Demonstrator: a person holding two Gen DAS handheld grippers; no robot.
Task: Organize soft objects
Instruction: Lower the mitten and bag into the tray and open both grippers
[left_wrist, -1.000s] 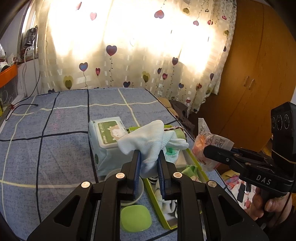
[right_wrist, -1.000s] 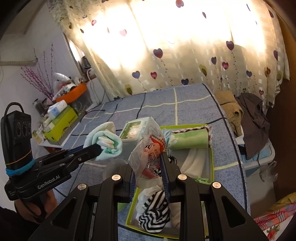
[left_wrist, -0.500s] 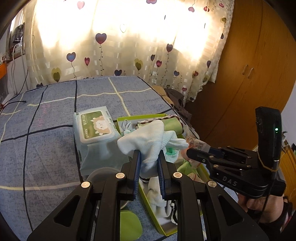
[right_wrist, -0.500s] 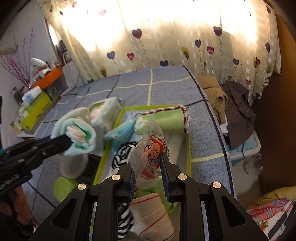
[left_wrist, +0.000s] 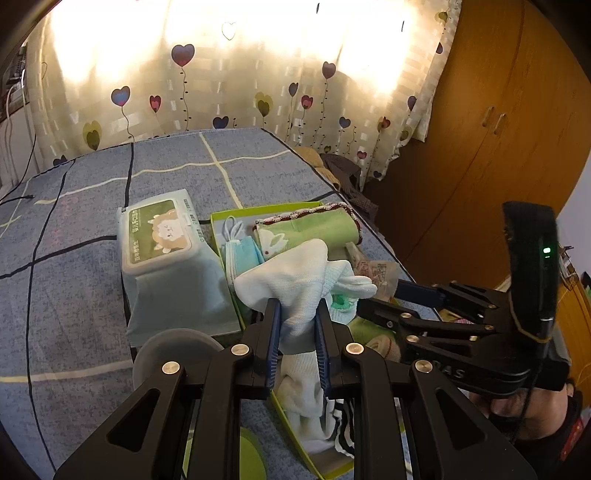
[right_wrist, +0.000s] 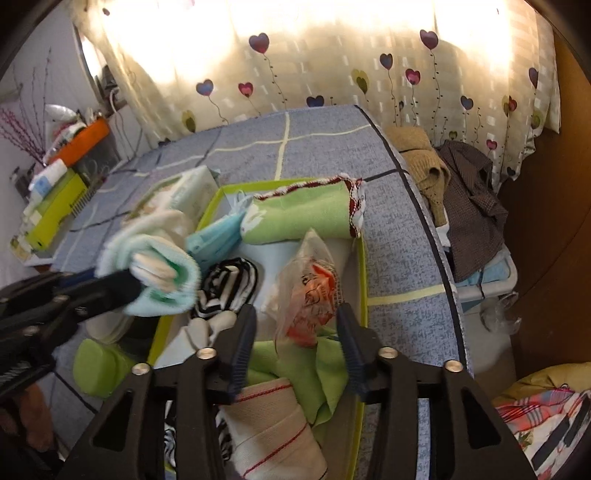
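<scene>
Behind the bed (left_wrist: 74, 206): heart-print curtain (left_wrist: 229, 74). Right of the bed: wooden wardrobe (left_wrist: 498, 129), brown shirt (right_wrist: 476, 199), tan sweater (right_wrist: 424, 166).

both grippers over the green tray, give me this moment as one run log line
left gripper: shut on pale sock bundle | right gripper: jaws opening, snack packet between, pads clear | green tray: below both

Not much room in the green tray (right_wrist: 364, 266) tbh. From my right cam: rolled green towel (right_wrist: 306, 218) blocks 12 o'clock, blue masks (right_wrist: 212, 242) and striped sock (right_wrist: 231, 284) at 10-11, bandage roll (right_wrist: 273, 424) w/ green cloth (right_wrist: 314, 369) at 6. Only bare floor I see is a strip around 1, by the right wall. Wipes pack (left_wrist: 162, 240) hugs the tray's left side, so that approach is shut. Bedspread (left_wrist: 177, 166) beyond 12 is wide open.
</scene>
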